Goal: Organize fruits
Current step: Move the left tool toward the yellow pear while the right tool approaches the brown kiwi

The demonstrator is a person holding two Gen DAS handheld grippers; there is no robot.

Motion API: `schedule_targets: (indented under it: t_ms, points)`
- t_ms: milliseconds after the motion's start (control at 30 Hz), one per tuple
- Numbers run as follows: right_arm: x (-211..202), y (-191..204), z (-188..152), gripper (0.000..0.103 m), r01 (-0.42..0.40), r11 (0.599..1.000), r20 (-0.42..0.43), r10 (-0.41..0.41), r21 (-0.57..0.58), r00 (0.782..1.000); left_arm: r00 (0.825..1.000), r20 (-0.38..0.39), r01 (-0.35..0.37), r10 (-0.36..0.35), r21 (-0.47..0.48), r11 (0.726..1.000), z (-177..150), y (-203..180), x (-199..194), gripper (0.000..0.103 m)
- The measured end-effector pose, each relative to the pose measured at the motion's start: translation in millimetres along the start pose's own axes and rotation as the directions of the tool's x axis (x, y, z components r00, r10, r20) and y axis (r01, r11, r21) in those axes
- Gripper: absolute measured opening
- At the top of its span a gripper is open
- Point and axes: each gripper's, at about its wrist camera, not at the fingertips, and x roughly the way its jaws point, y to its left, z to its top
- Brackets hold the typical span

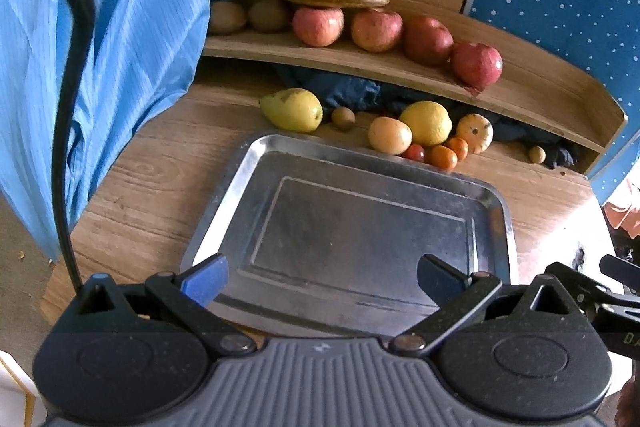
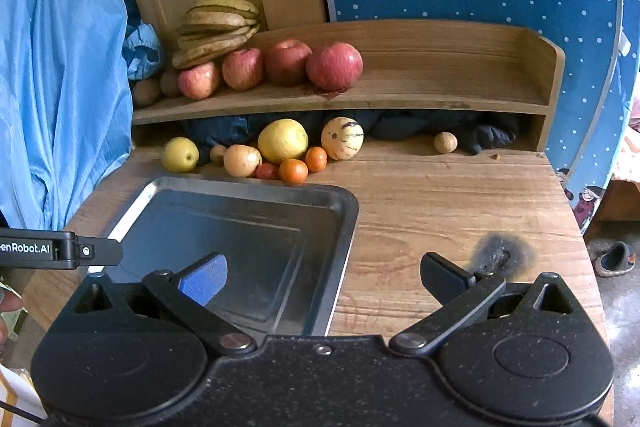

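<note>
Gaping wide and empty, both tongs (image 1: 322,279) (image 2: 324,277) hover over a shiny rectangular steel tray (image 1: 248,163).

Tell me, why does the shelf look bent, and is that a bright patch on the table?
Left wrist view: the fisheye lens bows the wooden shelf into an arc, and sunlight washes out the table at right. Right wrist view: the shelf bends less, the metal tray shows soft reflections, and no harsh glare.

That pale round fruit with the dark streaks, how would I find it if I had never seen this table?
Start at the wooden shelf holding the red apples. Below its front edge, fruit sits on the table beyond the metal tray. The striped fruit sits right of the big yellow lemon, the only cream one with dark streaks.
</note>
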Motion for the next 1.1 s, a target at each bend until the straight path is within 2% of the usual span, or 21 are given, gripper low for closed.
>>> schedule_targets:
  t_ms: [467, 600, 900, 1100]
  points:
    - [30.3, 14.2, 26.6, 0.103, 0.044, 0.998, 0.01, -0.044, 0.049, 0.999, 1.0, -0.026, 0.015, -0.014, 0.04, 0.999, 54.2, 24.1, 39.6, 0.103]
    - [42.6, 26.6, 31.5, 0.103, 0.018, 0.998, -0.01, -0.018, 0.057, 1.0, 0.999, -0.042, 0.035, -0.033, 0.056, 0.998, 70.0, 33.8, 54.4, 0.103]
    - [65.1, 58.3, 41.2, 0.103, 0.018, 0.999, -0.043, -0.017, 0.036, 0.999, 0.994, -0.079, 0.077, -0.07, 0.09, 0.993, 99.3, 53.6, 87.2, 0.103]
    - [81.4, 82.7, 51.9, 0.103, 0.027, 0.999, -0.044, -0.028, -0.03, 0.999, 0.99, -0.109, 0.103, -0.092, 0.105, 0.989, 115.1, 66.8, 110.2, 0.103]
